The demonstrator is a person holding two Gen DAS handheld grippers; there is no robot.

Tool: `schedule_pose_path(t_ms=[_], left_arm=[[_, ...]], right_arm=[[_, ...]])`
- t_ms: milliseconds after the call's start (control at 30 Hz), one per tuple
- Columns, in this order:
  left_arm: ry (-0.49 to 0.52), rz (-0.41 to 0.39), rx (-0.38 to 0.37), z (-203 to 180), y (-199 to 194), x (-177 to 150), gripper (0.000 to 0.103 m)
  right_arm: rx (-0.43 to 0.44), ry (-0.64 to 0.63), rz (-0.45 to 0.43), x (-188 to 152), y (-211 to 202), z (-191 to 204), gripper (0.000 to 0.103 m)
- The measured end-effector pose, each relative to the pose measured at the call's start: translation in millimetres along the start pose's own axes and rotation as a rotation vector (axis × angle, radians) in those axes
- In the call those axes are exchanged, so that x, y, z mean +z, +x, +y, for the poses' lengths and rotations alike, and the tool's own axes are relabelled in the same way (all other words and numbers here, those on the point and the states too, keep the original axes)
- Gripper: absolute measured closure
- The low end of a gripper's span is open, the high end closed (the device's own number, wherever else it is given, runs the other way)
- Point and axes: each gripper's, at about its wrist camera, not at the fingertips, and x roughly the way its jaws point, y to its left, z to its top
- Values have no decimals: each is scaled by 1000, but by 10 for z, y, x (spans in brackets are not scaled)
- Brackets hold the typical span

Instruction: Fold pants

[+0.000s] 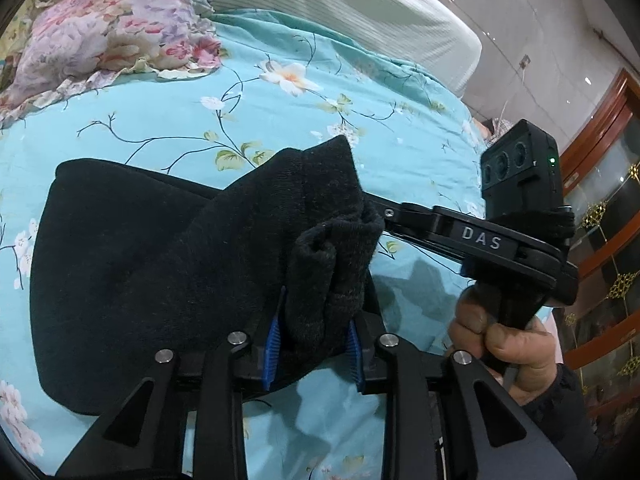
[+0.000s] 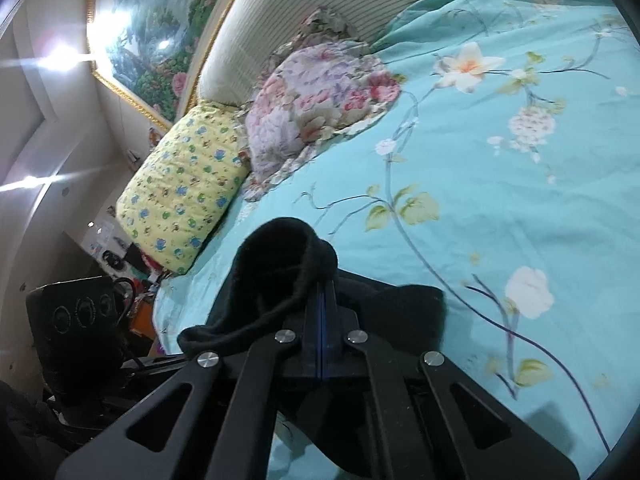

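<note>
Two handheld grippers hold a pair of black knit pants (image 1: 132,264) above a bed, partway through a fold. The left gripper (image 1: 312,344) has its blue-padded jaws clamped on a bunched, rolled edge of the dark fabric, with the rest of the garment spreading away to the left and resting on the bedspread (image 1: 280,128). In the right wrist view, the right gripper (image 2: 322,320) has its jaws pressed together on another thick hem of the pants, which loops up just ahead of them. The two grippers sit close together, so the step in hand appears to be carrying one end of the pants over the other. The next move likely calls for laying both held edges down evenly and letting go.

The bedspread is turquoise with white blossoms. A pink floral pillow (image 2: 320,104) and a yellow patterned pillow (image 2: 184,188) lie near a striped headboard (image 2: 320,8), below a gold-framed landscape painting (image 2: 160,28).
</note>
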Motion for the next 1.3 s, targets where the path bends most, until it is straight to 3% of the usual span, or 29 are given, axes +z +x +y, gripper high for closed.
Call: schedule_pose_path(t_ms=[133,200,267,300,333,400,600,900,1300], left_arm=[[-5,6,-56,7,-12,14,48],[-8,6,-78,-5,-39,-2,47],[-3,1,-80,-16,-75,-15,45],[-6,-1,-87,-6,-98,-17,44],[-8,-5,-92,-5,-120,-20,44],[-13,-11,-93,11,-170,-26,42],[-45,-37,-92,122,-325,-43,38],[-140,-83,-70,477,-556,-64,34],[-287,-140,-24,1061,-742,-74,34]], right_arm=[[-58,56,-13,-25,-102,-70,100],[-82,82,-19,-55,-172,-103,95],[-111,101,-26,-86,-231,-122,75],[-115,117,-35,-109,-274,-135,48],[-112,123,-45,-118,-297,-138,30],[-96,121,-91,-160,-392,-109,29],[-102,119,-97,-214,-439,11,29],[-145,115,-86,-343,-416,177,23],[-217,99,-34,-478,-202,297,22]])
